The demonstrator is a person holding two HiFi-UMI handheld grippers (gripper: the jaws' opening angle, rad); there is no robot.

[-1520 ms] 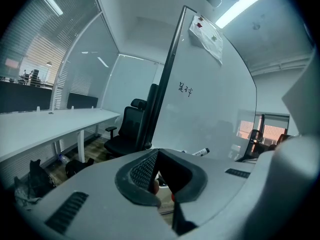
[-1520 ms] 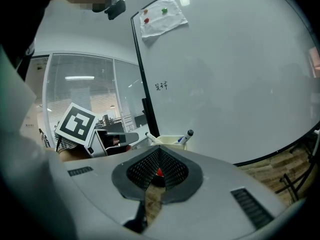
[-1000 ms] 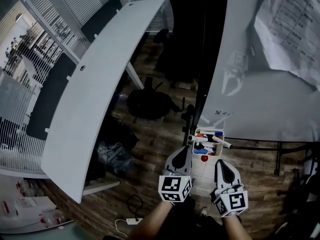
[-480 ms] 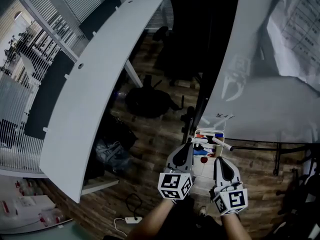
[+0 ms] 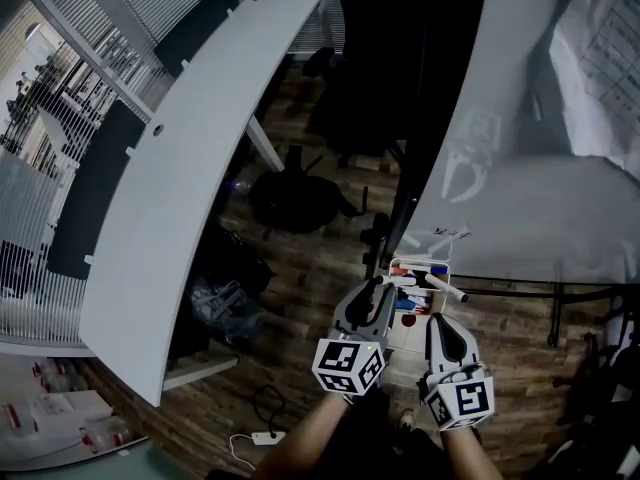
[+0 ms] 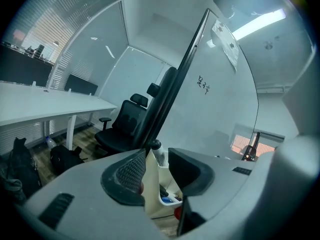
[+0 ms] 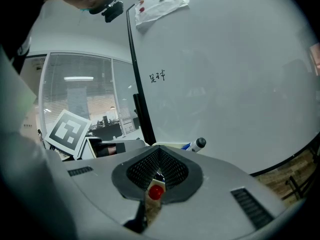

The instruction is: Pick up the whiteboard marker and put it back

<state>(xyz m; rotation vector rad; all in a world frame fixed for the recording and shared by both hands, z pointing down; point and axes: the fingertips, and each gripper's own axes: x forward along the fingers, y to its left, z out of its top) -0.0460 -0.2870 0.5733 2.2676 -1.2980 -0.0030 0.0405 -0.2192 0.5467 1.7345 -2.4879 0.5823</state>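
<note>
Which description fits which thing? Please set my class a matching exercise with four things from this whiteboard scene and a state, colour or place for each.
Things:
1. left gripper
2. right gripper
3. marker holder
4. desk

Descriptions:
A. jaws together
B. long, white, at the left of the head view
C. jaws apart
D. white box below the whiteboard, just ahead of both grippers

Pairs: 1-C, 2-A, 3-D, 4-B.

The left gripper's jaws have just been opening, and they grip nothing.
</note>
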